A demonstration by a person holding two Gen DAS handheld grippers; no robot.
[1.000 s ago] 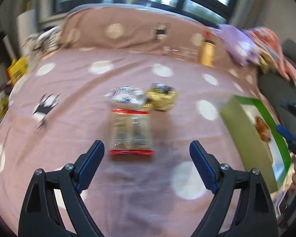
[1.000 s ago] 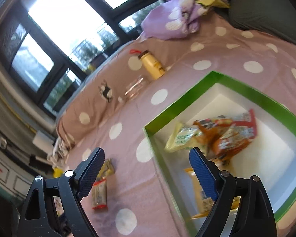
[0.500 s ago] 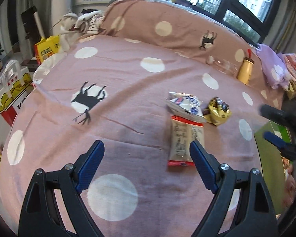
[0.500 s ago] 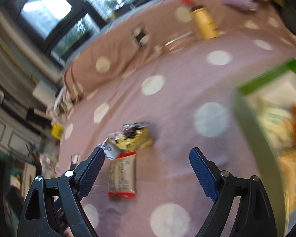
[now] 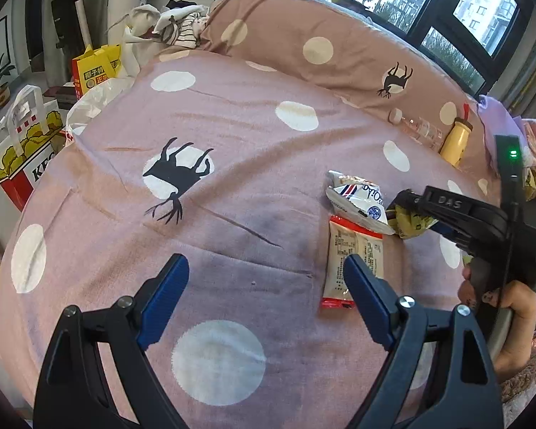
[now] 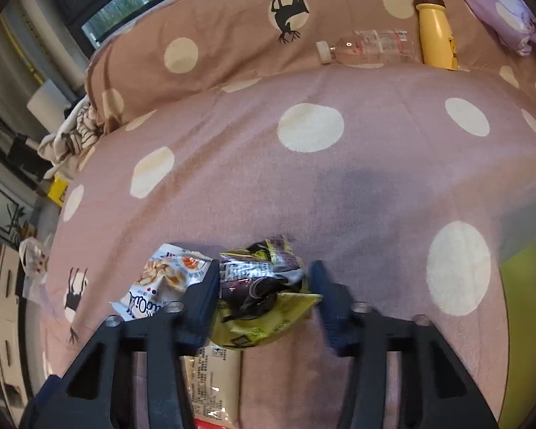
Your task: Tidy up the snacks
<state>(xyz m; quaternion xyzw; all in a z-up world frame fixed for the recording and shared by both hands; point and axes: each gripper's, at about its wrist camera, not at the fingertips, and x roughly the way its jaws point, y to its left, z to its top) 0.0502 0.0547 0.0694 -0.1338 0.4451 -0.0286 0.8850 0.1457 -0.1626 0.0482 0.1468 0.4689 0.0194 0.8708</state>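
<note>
Pink dotted bed point(image 5: 232, 186): three snack packets point(image 5: 355, 254), two bottles point(image 6: 436, 32), green box point(image 6: 525, 300).

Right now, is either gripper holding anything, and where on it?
The right gripper is closing on the crumpled yellow and black snack packet, its jaws at either side of the packet's middle. The left gripper is open and holds nothing.

Daylight enters through the windows point(image 5: 428, 3) behind the bed point(image 5: 232, 186), giving even, moderately bright illumination. The panes are overexposed, with little outside detail. A soft grey shadow lies on the bedspread in both views. Strong fisheye distortion bends the bed's edges, and black vignetting fills the corners. The left wrist view is sharp. In the right wrist view the right gripper point(image 6: 264, 286) shows slight motion blur on one finger.
</note>
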